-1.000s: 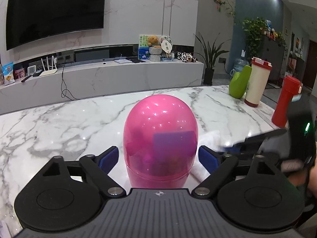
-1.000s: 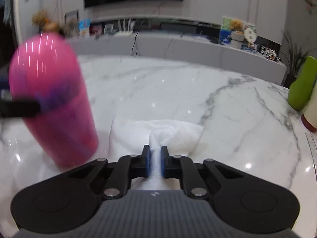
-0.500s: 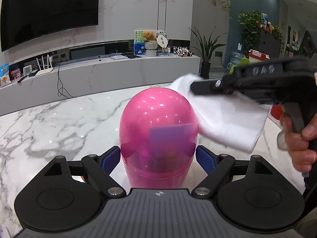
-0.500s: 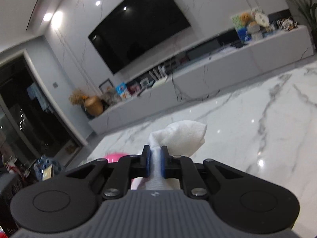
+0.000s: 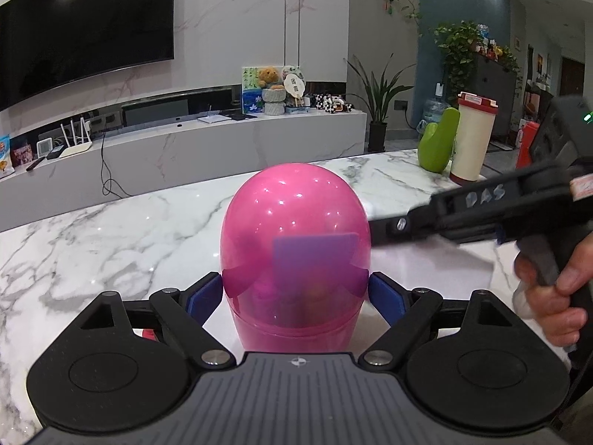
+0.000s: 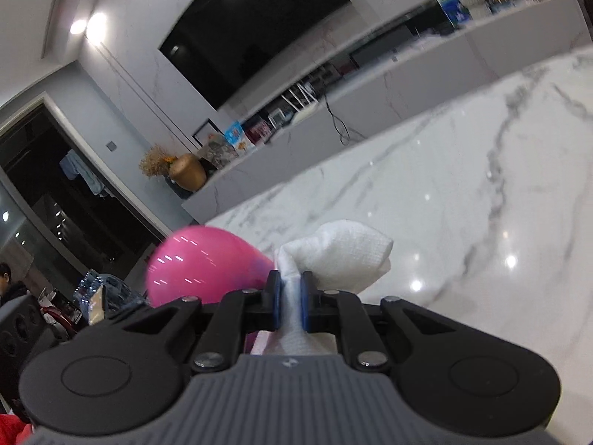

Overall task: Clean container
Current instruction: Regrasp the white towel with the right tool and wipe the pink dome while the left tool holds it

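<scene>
A glossy pink egg-shaped container (image 5: 294, 256) stands upright on the marble table (image 5: 111, 237). My left gripper (image 5: 295, 294) is shut on its lower body, blue pads touching both sides. My right gripper (image 6: 290, 293) is shut on a white cloth (image 6: 344, 256), which bunches out past the fingertips. In the left wrist view the right gripper (image 5: 385, 228) comes in from the right against the container's right side, with the cloth (image 5: 456, 259) hanging blurred under it. The container also shows in the right wrist view (image 6: 200, 267), low left beside the cloth.
A green bottle (image 5: 439, 141), a cream tumbler with red lid (image 5: 472, 137) and a red bottle (image 5: 524, 144) stand at the table's far right. A long TV console (image 5: 207, 148) runs behind the table.
My right gripper has lifted the cloth off the table, swung it over the container's top right, then dropped lower along the container's right side. The left gripper keeps its hold on the container.
</scene>
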`<state>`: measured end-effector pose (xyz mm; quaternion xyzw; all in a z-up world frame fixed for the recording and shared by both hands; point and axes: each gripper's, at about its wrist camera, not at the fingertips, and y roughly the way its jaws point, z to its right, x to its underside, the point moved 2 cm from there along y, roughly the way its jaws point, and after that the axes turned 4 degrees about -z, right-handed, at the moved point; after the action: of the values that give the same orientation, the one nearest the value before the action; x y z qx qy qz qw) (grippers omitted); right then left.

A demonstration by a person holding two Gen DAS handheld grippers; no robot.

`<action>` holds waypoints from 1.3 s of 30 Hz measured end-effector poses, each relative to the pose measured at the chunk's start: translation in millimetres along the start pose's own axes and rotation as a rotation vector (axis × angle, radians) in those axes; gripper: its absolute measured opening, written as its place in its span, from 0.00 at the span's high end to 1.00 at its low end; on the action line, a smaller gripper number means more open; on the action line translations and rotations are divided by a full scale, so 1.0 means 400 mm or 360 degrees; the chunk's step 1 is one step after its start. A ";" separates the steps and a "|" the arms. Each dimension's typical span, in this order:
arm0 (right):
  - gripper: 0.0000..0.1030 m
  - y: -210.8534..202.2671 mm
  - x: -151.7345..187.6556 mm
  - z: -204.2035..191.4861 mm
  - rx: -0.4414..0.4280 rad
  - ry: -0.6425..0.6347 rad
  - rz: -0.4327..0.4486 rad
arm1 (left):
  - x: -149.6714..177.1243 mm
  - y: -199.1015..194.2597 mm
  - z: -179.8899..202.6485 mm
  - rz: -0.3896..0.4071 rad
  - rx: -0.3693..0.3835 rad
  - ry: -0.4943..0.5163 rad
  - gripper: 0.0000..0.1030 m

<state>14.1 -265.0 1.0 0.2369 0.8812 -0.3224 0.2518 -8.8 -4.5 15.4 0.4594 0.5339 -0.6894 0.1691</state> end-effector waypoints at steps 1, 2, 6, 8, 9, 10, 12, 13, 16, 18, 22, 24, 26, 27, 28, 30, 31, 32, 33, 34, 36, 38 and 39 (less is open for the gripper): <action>0.88 0.009 0.003 0.007 0.0009 0.0014 -0.0019 | 0.000 0.000 -0.001 0.0004 0.0004 -0.0001 0.18; 0.88 0.018 0.005 0.014 0.0019 0.0027 -0.0038 | 0.000 0.000 -0.003 0.0006 0.0008 -0.0002 0.18; 0.88 0.047 0.014 0.025 0.0111 -0.0021 -0.0139 | -0.004 0.001 -0.004 -0.0001 0.0010 -0.0005 0.18; 0.88 0.049 0.024 0.020 0.0195 -0.0111 -0.0161 | -0.007 0.002 -0.003 -0.0011 0.0005 -0.0020 0.18; 0.88 0.049 0.029 0.018 0.0237 -0.0156 -0.0171 | -0.009 0.003 -0.003 -0.0016 0.0002 -0.0030 0.17; 0.88 0.047 0.030 0.016 0.0293 -0.0203 -0.0167 | -0.009 0.004 -0.003 -0.0014 0.0000 -0.0036 0.17; 0.88 0.043 0.030 0.014 0.0429 -0.0298 -0.0155 | -0.010 0.005 -0.008 -0.0003 0.0008 -0.0076 0.15; 0.88 0.042 0.029 0.012 0.0497 -0.0347 -0.0149 | -0.011 0.007 -0.011 -0.0006 0.0018 -0.0103 0.14; 0.87 0.052 0.040 0.013 0.0633 -0.0493 -0.0180 | -0.014 0.010 -0.019 -0.0014 0.0037 -0.0149 0.13; 0.85 0.066 0.048 0.016 0.0699 -0.0611 -0.0221 | -0.016 0.010 -0.023 -0.0015 0.0033 -0.0166 0.13; 0.84 0.085 0.060 0.004 0.0765 -0.0781 -0.0250 | -0.015 0.009 -0.019 -0.0021 0.0020 -0.0169 0.13; 0.82 0.089 0.057 0.004 0.0767 -0.0795 -0.0256 | -0.013 0.008 -0.017 -0.0024 0.0014 -0.0175 0.13; 0.79 0.087 0.054 0.008 0.0759 -0.0786 -0.0257 | -0.011 0.008 -0.016 -0.0024 0.0010 -0.0182 0.13; 0.70 0.085 0.057 0.005 0.0755 -0.0783 -0.0258 | -0.011 0.008 -0.016 -0.0023 0.0008 -0.0188 0.13; 0.58 0.084 0.060 0.001 0.0750 -0.0780 -0.0259 | -0.012 0.009 -0.016 -0.0024 0.0004 -0.0191 0.13; 0.55 0.084 0.064 0.000 0.0750 -0.0794 -0.0262 | -0.014 0.011 -0.016 -0.0027 -0.0004 -0.0195 0.13; 0.55 0.086 0.067 -0.001 0.0753 -0.0801 -0.0266 | -0.015 0.011 -0.015 -0.0028 -0.0009 -0.0196 0.13; 0.55 0.090 0.070 -0.002 0.0761 -0.0814 -0.0267 | -0.016 0.009 -0.015 -0.0027 -0.0017 -0.0194 0.13; 0.55 0.094 0.072 -0.001 0.0768 -0.0828 -0.0274 | -0.017 0.007 -0.014 -0.0026 -0.0026 -0.0191 0.13; 0.56 0.095 0.075 -0.002 0.0779 -0.0843 -0.0278 | -0.016 0.005 -0.014 -0.0026 -0.0033 -0.0191 0.13; 0.63 0.102 0.079 -0.003 0.0809 -0.0898 -0.0277 | -0.016 0.002 -0.012 -0.0027 -0.0046 -0.0196 0.13; 0.80 0.105 0.078 -0.003 0.0847 -0.0931 -0.0269 | -0.016 0.001 -0.010 -0.0035 -0.0046 -0.0209 0.13; 0.84 0.103 0.075 0.003 0.0861 -0.0929 -0.0264 | -0.016 0.001 -0.009 -0.0037 -0.0038 -0.0214 0.13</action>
<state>15.5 -230.1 -36.0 0.1212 0.6722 -0.6155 0.3932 -3.6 -3.1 20.2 0.4038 0.5349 -0.7142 0.2019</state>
